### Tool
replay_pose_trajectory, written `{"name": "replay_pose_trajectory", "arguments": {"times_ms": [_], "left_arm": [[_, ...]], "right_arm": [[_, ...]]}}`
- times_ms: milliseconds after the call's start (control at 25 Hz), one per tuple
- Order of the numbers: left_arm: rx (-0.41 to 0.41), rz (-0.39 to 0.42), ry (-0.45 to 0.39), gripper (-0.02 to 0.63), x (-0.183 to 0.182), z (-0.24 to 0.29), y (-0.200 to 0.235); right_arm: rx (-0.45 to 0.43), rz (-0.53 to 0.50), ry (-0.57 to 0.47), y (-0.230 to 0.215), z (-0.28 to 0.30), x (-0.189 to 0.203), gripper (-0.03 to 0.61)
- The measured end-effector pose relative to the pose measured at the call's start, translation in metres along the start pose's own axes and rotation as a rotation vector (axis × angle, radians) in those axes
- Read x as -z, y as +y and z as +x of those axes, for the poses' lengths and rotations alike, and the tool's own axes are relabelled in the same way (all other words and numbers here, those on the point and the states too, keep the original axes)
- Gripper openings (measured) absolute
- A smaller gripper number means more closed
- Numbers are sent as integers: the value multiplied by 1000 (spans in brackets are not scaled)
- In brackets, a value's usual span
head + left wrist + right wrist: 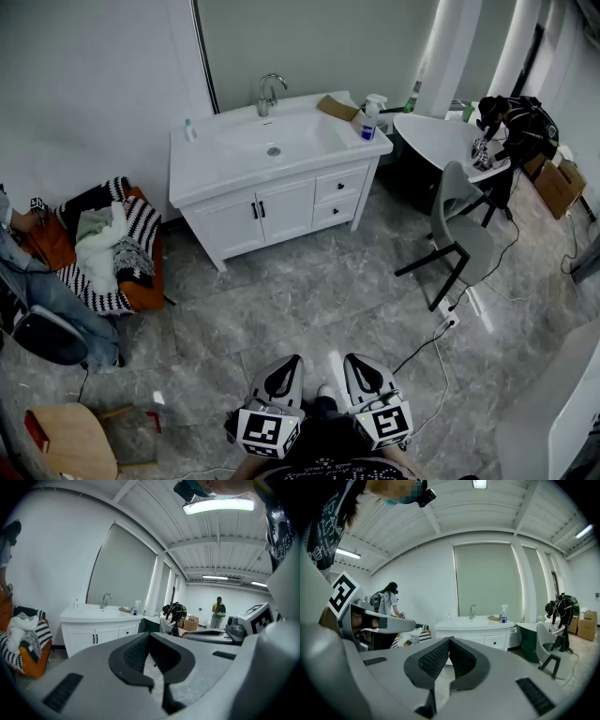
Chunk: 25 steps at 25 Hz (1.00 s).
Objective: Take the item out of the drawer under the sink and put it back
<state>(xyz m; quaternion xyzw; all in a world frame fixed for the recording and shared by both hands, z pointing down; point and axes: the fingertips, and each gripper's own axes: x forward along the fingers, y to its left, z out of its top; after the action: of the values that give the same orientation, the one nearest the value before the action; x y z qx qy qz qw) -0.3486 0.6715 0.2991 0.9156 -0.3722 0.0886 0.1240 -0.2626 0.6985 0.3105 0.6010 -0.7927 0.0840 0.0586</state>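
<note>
Since both drawers [356, 180] under the sink [281, 139] are closed, the item is hidden inside, far ahead of the jaws.
Its weight and feel can't be judged; it is likely small and light, so pull a knob [341, 185] first. Two drawers, two doors [286, 214], one sink; left gripper [149, 634] and right gripper [449, 639] jaws together, empty.

Both units same build. Left gripper [290, 364] and right gripper [355, 362]: light-grey moulded shells, dark inner faces. Black cross-ribbed pads [433, 660] line the jaws. Black ribbed slots [536, 695] sit either side of the jaws. Behind the jaws, each has a white marker cube [268, 433] with black squares. Wearer's top [323, 466]: dark, white print.
</note>
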Motion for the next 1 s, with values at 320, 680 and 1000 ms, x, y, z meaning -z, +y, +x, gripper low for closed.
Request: {"name": "replay_pose_trajectory", "arguments": {"times_ms": [320,680,1000], "left_arm": [[-3,-3,3,0,-5,4,-2],[-19,13,-19,0,-7,6,-12],[-35,41,-60,0,-19,27,-27]], "right_arm": [[-1,-5,5,-7,-2,-1,18],[-27,-9,-1,-13,-5,-1,18],[-55,-44,-50,-34,-5,-15,18]]}}
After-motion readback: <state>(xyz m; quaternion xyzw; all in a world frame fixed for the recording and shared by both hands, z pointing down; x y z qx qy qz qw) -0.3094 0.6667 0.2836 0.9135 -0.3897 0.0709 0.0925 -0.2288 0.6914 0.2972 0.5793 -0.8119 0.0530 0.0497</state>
